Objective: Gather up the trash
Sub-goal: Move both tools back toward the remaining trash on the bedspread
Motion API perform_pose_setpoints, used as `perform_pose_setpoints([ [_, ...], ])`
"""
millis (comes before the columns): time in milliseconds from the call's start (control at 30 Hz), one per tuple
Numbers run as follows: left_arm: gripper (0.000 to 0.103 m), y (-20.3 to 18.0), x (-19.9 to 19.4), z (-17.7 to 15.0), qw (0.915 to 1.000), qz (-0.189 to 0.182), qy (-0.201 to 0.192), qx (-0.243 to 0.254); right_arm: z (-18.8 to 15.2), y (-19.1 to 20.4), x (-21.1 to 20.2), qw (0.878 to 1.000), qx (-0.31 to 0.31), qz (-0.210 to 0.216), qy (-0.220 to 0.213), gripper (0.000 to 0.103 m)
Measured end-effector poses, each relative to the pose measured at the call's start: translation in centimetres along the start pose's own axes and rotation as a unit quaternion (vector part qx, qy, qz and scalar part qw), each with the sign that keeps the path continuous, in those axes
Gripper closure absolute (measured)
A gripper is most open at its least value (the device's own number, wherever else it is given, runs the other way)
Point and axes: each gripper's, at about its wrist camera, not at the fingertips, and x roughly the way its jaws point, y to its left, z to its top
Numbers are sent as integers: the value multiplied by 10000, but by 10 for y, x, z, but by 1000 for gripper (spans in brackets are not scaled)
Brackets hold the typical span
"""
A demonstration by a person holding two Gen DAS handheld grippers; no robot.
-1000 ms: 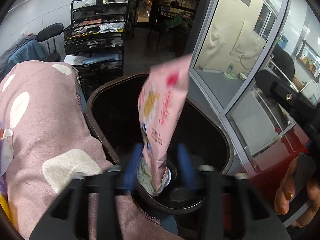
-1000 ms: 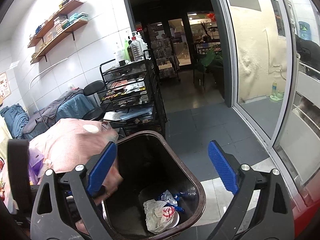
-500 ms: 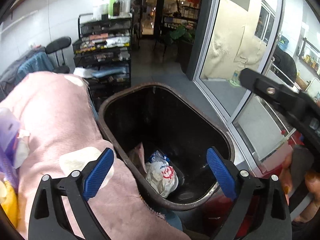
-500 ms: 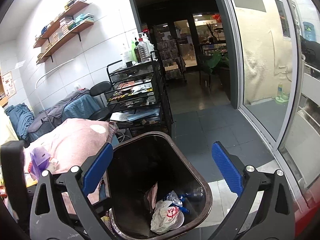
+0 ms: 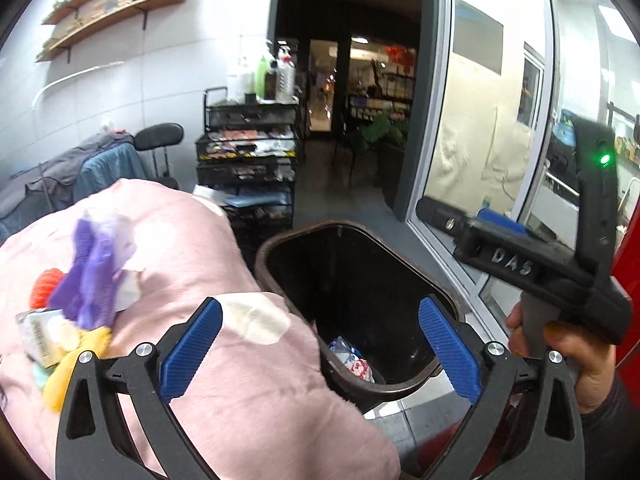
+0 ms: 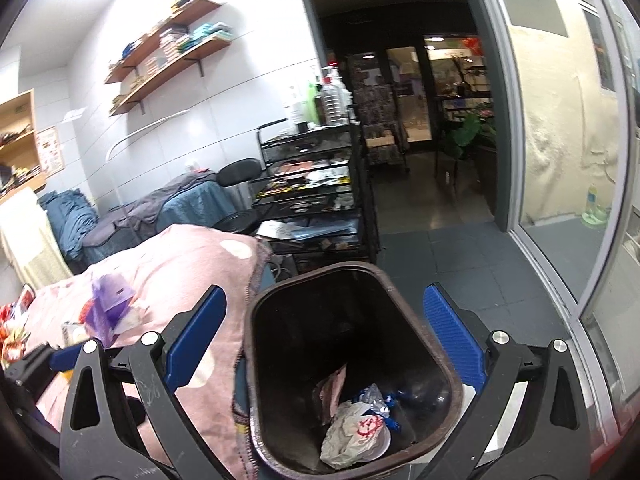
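A dark brown trash bin (image 5: 400, 388) (image 6: 424, 332) stands beside a table under a pink cloth (image 5: 240, 380) (image 6: 172, 276). Inside the bin lie a pink snack bag (image 6: 334, 390), a crumpled white wrapper (image 6: 356, 436) and blue scraps. My left gripper (image 5: 320, 352) is open and empty, above the cloth edge and the bin. My right gripper (image 6: 324, 340) is open and empty over the bin; it also shows in the left wrist view (image 5: 520, 264). Purple wrappers (image 5: 92, 280) (image 6: 108, 304) and yellow trash (image 5: 64, 372) lie on the cloth at left.
A black wire cart (image 5: 252, 172) (image 6: 316, 204) with bottles on top stands behind the bin. A black chair (image 5: 158, 140) and cloth-covered furniture (image 6: 140, 216) are at left. A glass door frame (image 5: 432, 120) (image 6: 516, 160) runs along the right. Wall shelves (image 6: 168, 52) hang above.
My left gripper opened and let the pink snack bag drop into the bin. It then pulled back and swung left, bringing the trash on the cloth into view. The right gripper stayed open.
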Motion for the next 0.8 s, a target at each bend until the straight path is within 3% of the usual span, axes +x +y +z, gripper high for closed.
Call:
perform_pose_setpoints([
  [433, 5, 57, -42, -22, 9938, 925, -392, -472, -19, 70, 9, 9946, -457, 866, 357, 5],
  [800, 5, 135, -84, -58, 9794, 1592, -309, -1202, -35, 149, 16, 9750, -1087, 1761, 814, 5],
])
